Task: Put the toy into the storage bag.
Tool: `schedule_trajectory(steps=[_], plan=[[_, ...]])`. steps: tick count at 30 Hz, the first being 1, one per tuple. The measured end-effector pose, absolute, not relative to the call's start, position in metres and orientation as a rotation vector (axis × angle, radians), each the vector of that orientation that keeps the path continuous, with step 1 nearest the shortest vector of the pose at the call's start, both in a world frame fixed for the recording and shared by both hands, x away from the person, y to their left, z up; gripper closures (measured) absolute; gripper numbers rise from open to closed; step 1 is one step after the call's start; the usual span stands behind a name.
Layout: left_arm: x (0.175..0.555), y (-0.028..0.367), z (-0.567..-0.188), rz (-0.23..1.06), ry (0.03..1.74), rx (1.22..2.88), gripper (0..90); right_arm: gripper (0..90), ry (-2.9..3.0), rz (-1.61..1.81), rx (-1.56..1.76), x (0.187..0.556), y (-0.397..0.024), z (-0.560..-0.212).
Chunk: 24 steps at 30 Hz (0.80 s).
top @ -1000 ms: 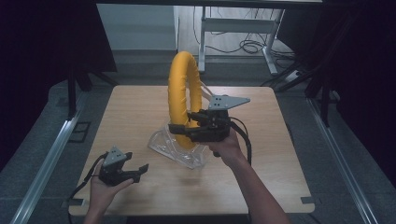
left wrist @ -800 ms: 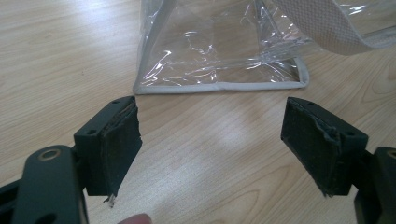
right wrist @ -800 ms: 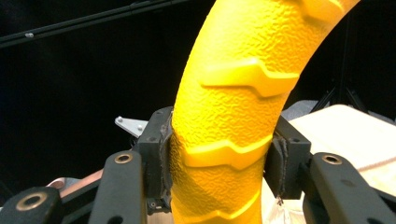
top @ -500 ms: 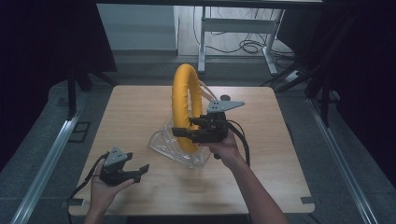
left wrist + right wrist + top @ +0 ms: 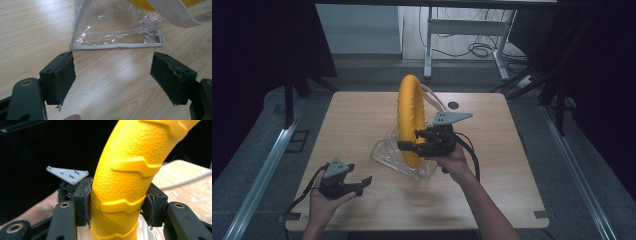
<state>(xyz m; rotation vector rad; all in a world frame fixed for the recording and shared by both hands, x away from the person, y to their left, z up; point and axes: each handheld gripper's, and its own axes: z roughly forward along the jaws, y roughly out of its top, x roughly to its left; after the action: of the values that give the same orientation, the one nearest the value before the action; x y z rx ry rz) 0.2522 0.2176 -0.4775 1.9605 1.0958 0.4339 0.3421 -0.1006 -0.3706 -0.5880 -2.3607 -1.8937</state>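
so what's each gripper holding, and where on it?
Right gripper clamps the yellow ring across its lower tube, just above the clear bag; its fingers have just been easing open. Left gripper open, holding nothing.

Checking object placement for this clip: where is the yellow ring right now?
In the high view the yellow ring stands upright at the table's middle, its lower end in the clear plastic bag, with the right gripper clamped across it.

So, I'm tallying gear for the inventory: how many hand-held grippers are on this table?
2. The left hand-held gripper sits open near the table's front left; the right hand-held gripper is mid-table, around the yellow ring standing in the clear bag.
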Motion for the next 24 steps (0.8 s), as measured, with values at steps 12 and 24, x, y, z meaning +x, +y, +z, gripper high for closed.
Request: schedule_trajectory(steps=[12,24], plan=[[0.252,0.217,-0.478,0.430,1.094,1.972,19.6,42.4,-2.378,-1.933,-0.779,0.353,-0.118,-0.386],[0.253,0.217,-0.478,0.424,1.097,1.974,19.6,33.2,-2.493,-1.931,-0.800,0.347,-0.116,-0.388]])
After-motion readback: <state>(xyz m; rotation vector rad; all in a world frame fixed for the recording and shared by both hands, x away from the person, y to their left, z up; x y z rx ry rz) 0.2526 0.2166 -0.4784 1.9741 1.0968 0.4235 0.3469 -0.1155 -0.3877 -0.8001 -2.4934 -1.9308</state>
